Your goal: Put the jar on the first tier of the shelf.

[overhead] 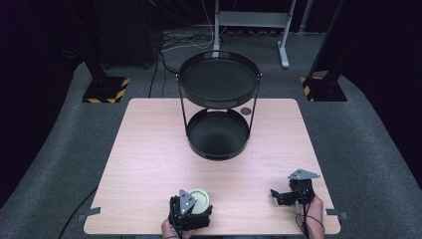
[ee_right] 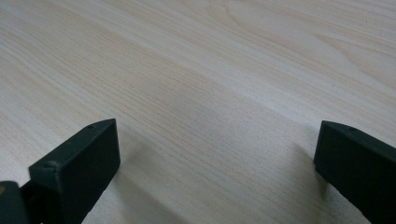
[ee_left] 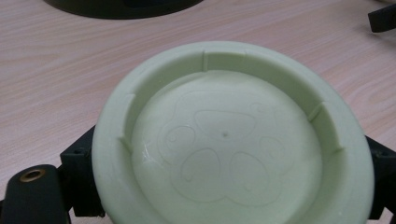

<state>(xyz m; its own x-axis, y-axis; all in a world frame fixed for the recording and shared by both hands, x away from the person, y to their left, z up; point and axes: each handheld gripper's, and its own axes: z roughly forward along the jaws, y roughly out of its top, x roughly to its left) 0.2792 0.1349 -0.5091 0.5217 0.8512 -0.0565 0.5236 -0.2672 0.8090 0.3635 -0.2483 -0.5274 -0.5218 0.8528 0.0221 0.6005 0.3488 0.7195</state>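
Left gripper (overhead: 191, 211): its black jaws sit against opposite sides of a pale green round plastic dish with a raised rim (ee_left: 231, 140), clamped on it at the near edge of the table, in front of the person's left hand.
Grip reasoning: taking the dish across its widest part, rim to rim, probably keeps it level and stops it turning; it seems to be lifted slightly or resting just on the wood, and the left gripper view is too close to tell which.
Dish surface: the hollow faces up toward the camera; faint embossed outlines of rounded blobs and small spirals cover the bottom, with a tiny dot at the centre and short ribs dividing the rim wall.
Right gripper (overhead: 293, 193): jaws spread wide with nothing between them, hovering low over bare wood near the right front corner, well apart from the dish, likely parked out of the way.
Light wood-grain table (overhead: 149, 149): bare apart from the dish and the stand.
Black two-tier round metal tray stand (overhead: 219, 79): stands at the far middle of the table, both trays empty; as the sole receptacle, it is a plausible destination for the dish.
Writing: no brand, label or readable text on the dish, grippers or stand; the embossed pattern is decoration, not lettering.
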